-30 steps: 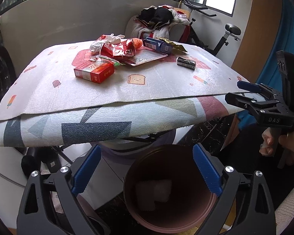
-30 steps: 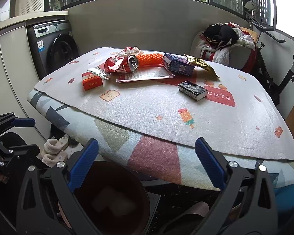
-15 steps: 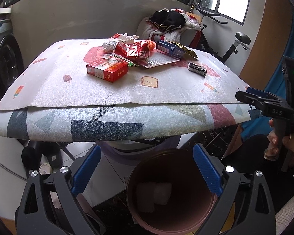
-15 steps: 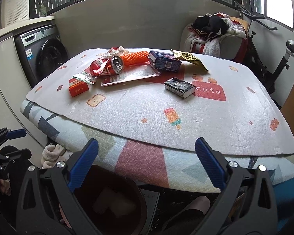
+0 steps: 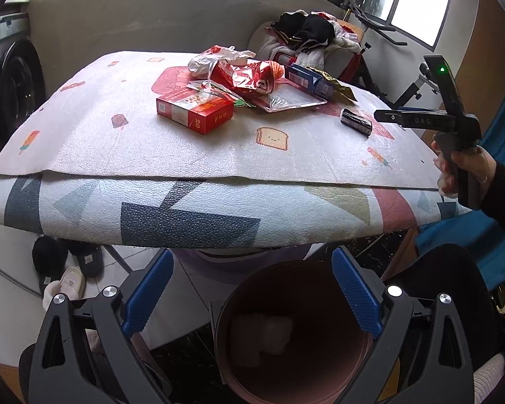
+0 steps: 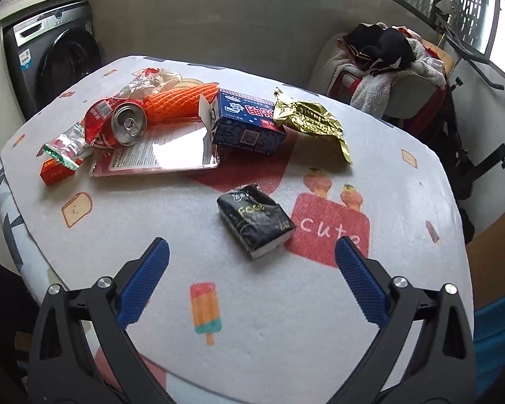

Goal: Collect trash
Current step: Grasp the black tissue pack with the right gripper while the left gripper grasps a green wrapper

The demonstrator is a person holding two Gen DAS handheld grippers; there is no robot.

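Observation:
Trash lies on a table under a patterned mat [image 6: 286,303]: a black tissue pack [image 6: 255,220], a blue box [image 6: 247,121], a gold wrapper [image 6: 309,121], a crushed red can [image 6: 123,126], an orange net sleeve [image 6: 181,101] and a red carton [image 5: 195,112]. My right gripper [image 6: 252,282] is open and empty above the mat, just short of the black pack; it also shows in the left wrist view [image 5: 387,116]. My left gripper [image 5: 252,294] is open and empty, low, over a brown bin [image 5: 296,333] holding white paper.
A washing machine [image 6: 55,57] stands at the left. A chair piled with clothes [image 6: 383,64] and an exercise bike [image 6: 481,155] stand behind the table. Slippers [image 5: 67,272] lie on the floor under the table's left side.
My right gripper has risen from beside the bin to above the table and moved in toward the black pack. My left gripper has shifted slightly left and stayed low over the bin.

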